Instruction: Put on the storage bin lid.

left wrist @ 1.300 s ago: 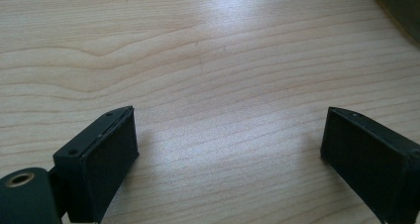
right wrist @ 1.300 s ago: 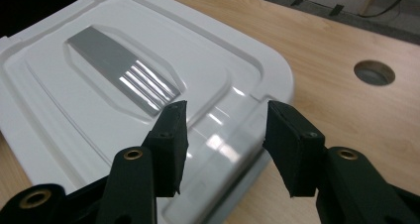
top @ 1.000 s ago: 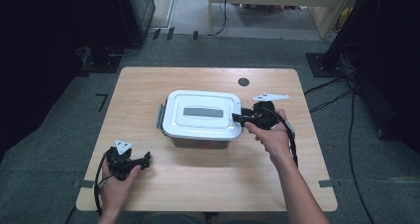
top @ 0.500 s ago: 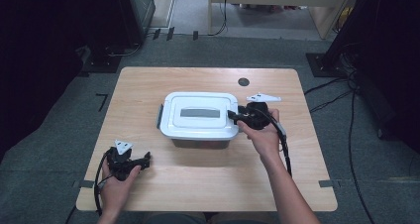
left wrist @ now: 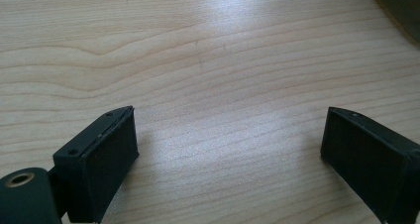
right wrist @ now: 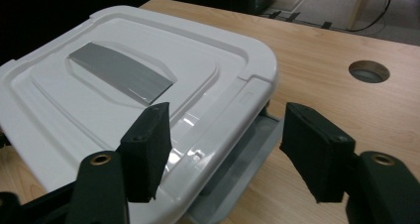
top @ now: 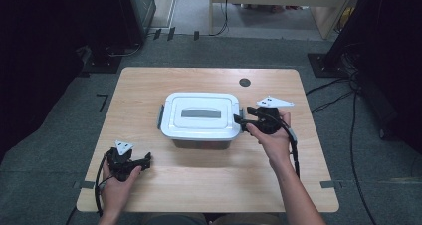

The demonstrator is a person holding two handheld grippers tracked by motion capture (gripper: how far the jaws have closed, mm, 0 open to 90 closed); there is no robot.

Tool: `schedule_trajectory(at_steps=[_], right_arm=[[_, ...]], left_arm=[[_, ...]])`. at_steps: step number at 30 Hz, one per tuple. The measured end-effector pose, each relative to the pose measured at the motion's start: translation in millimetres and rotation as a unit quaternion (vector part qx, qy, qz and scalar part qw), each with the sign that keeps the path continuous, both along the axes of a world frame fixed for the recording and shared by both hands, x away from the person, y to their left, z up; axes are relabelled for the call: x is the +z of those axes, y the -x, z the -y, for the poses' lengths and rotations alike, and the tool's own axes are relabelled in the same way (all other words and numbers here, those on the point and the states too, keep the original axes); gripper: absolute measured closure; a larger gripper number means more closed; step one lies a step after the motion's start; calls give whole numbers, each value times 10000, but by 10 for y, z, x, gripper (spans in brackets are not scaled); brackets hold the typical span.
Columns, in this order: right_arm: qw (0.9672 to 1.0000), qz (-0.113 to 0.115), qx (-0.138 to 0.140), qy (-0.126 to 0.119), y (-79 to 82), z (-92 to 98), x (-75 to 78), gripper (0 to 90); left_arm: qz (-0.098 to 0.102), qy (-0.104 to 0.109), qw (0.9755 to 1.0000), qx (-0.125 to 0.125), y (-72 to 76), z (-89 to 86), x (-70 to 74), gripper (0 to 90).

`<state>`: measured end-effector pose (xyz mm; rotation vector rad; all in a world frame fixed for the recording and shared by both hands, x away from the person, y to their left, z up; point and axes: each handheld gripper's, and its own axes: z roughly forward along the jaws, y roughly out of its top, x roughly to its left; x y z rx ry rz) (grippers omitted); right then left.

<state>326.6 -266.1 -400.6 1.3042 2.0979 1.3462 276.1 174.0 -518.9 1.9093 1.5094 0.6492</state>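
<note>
Loosening my right claw (top: 242,121) beside the white lidded box (top: 201,114) mid-worktop (top: 278,185), its jaws have just spread around the grey side latch (right wrist: 237,177), likely freeing it, while my left claw (top: 145,160) rests released.

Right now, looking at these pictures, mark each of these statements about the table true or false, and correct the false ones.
1. The white lid is on the storage box. True.
2. The left gripper grips the box's handle. False: it is open over bare table, apart from the box.
3. The right gripper is at the box's right end, its jaws astride the lid's edge and the grey latch. True.
4. The right gripper's jaws are shut tight. False: they have just been opening.
5. A round hole lies in the tabletop behind the box. True.
</note>
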Motion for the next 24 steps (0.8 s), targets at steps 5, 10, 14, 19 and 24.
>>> schedule_trajectory(at_steps=[5,10,14,19,24], right_arm=[[10000,24,-29,51,111,175,1,243],[9996,-42,-250,135,254,343,-59,226],[9993,-79,-358,122,364,486,-112,209],[9983,-50,-538,203,518,670,-177,207],[9982,-89,-504,310,661,792,-325,194]], left_arm=[[-1,3,10000,1,1,0,0,74],[2,16,10000,16,1,1,-1,73],[0,18,10000,16,-3,-1,-1,73],[-7,14,10000,12,-5,-2,0,73],[-8,17,10000,13,-5,-2,0,74]])
